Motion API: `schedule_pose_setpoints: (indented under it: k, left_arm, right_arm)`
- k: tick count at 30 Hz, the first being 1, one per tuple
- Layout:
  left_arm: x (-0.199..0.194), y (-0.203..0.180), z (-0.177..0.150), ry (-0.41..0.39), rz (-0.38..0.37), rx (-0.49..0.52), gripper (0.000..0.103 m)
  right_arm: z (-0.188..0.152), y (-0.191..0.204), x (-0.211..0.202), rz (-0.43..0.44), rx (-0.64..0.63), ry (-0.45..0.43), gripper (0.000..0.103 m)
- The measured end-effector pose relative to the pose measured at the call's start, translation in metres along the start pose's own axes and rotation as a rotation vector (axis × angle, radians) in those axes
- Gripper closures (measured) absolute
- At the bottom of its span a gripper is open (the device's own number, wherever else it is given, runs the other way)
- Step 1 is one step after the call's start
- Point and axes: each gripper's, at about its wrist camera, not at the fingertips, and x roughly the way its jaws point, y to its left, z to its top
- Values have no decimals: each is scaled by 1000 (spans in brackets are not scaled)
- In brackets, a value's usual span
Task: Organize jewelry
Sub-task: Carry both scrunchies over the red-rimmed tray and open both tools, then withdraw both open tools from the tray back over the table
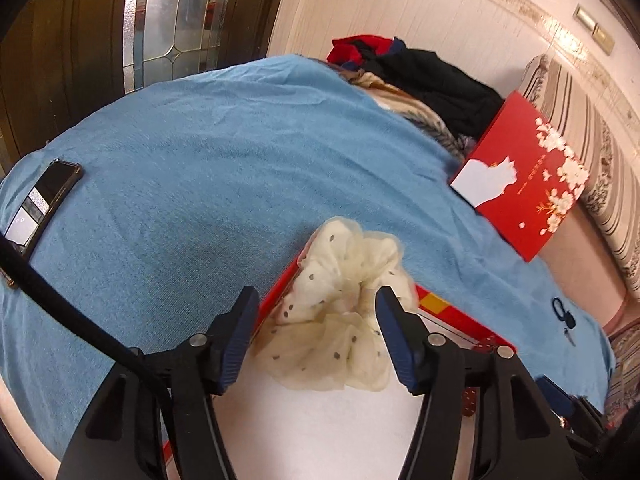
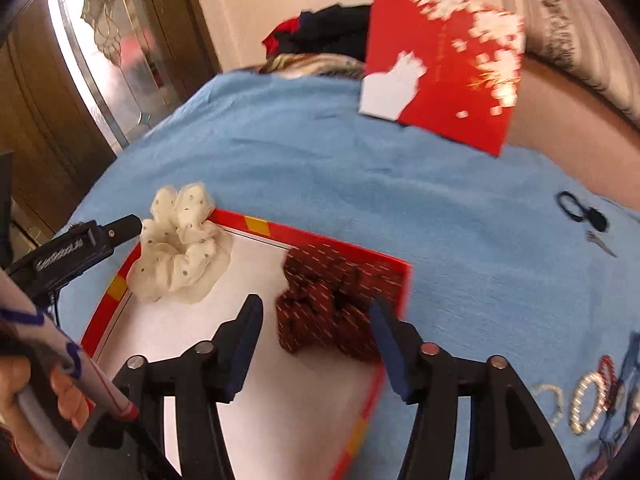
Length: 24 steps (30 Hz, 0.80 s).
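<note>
A red box with a white floor (image 2: pixel 256 380) lies on the blue cloth. A cream dotted scrunchie (image 1: pixel 340 312) lies at the box's far left corner, partly over the rim; it also shows in the right wrist view (image 2: pixel 180 248). My left gripper (image 1: pixel 314 336) is open, its jaws either side of the cream scrunchie without touching it. A dark red patterned scrunchie (image 2: pixel 332 304) lies in the box's far right corner. My right gripper (image 2: pixel 316 344) is open, just in front of it, jaws astride it.
The red box lid (image 2: pixel 444 68) with white flowers lies at the back right. A black hair tie (image 2: pixel 576 208) and small clip lie right. Pearl clips and bracelets (image 2: pixel 588 400) lie near right. A phone (image 1: pixel 42 204) lies at the left edge. Clothes (image 1: pixel 432 76) are piled behind.
</note>
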Motion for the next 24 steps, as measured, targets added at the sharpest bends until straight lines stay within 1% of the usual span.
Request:
schedule_pose_setpoints:
  k: [2,6,7,8,10,11,12,13,15,17,21,24]
  left_arm:
    - [-8,-2,-3,-13,-4,-2,43]
    - [-19,-6,-9,-35,-9,-1,43]
    - [-21,-8,-11,-42,-9,4,43]
    - [-23,-11,-12,-48,-10,10,43]
    - [-28,-17,-15,-60,-10,28,43]
    - [-30,-20,-17,-67,-8,40,43]
    - [-32,-23,-19,-72,-4,51,43]
    - [-33,-25,-20,-78,0,60,43]
    - [-36,-30,-22,-90,6,81,43]
    - [-40,-33,-24,-104,14,99,43]
    - [-44,-40,-27,-123,21,126,39]
    - [-47,-44,-29,-132,21,146,39]
  right_arm:
    - [-13,-9,-13,-26,22,8,42]
    - [-45,-21,-20,38,88,72,43]
    - [-55,-20,-19,58,103,91,49]
    - [-61,-19,-18,66,110,105,53]
    - [-77,-14,-13,75,124,143,69]
    - [-82,-13,-11,76,126,155,75]
    - [-88,-10,-8,77,127,173,84]
    - [-93,-7,-7,82,129,185,87]
    - [-99,-2,-6,75,130,191,89]
    - [-102,0,-8,65,124,187,89]
    - [-104,4,-9,70,126,197,89]
    - [-104,5,-8,60,112,193,88]
